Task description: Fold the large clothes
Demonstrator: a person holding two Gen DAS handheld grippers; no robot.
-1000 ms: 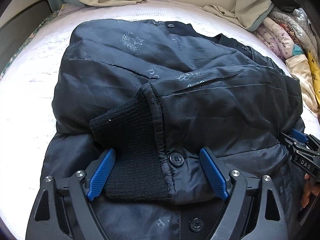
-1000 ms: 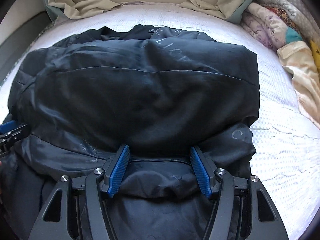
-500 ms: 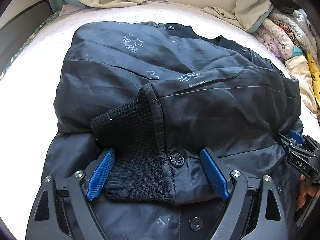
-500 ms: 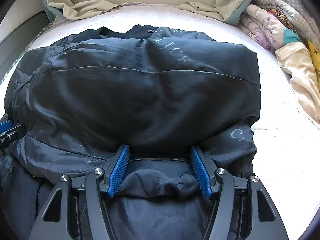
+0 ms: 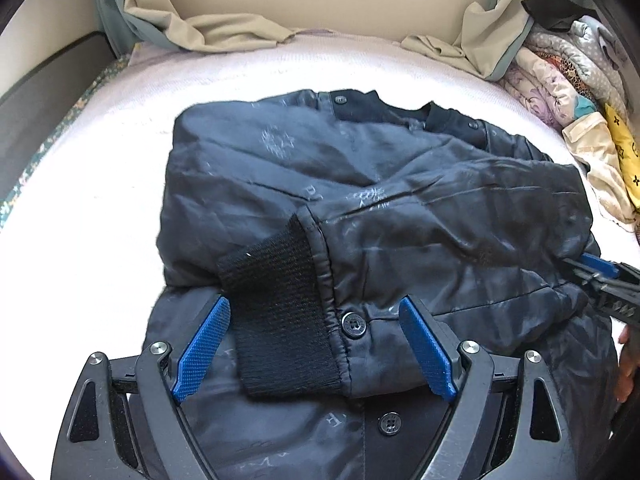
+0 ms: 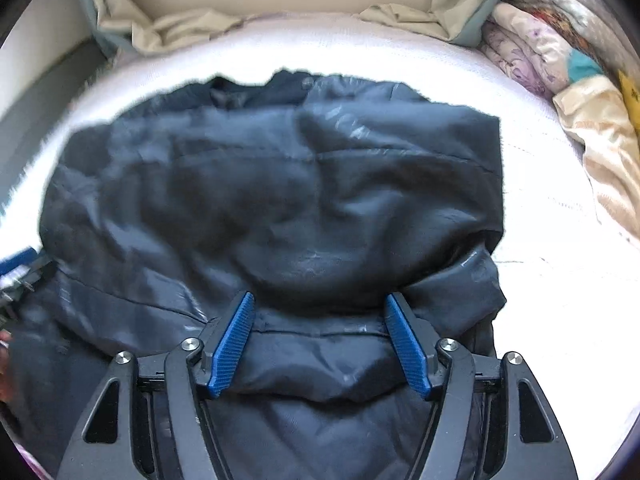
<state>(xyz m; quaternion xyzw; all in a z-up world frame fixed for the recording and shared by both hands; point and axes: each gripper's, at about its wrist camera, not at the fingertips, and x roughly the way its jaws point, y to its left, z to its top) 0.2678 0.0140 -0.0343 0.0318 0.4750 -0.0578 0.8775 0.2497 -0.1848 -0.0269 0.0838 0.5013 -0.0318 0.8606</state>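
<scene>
Jacket: black, folded, on white bed, centre of both views; knit cuff at 6 o'clock in left view.
Left gripper: jaws wide, released; cuff and button lie between the pads, unpressed.
Right gripper: jaws opening; a jacket fold lies between them, grip loosened.
Clothes pile: 2 o'clock.

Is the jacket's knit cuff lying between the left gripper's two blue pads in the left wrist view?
Yes: the black knit cuff of the jacket lies between the left gripper's blue pads, which stand wide apart.
</scene>
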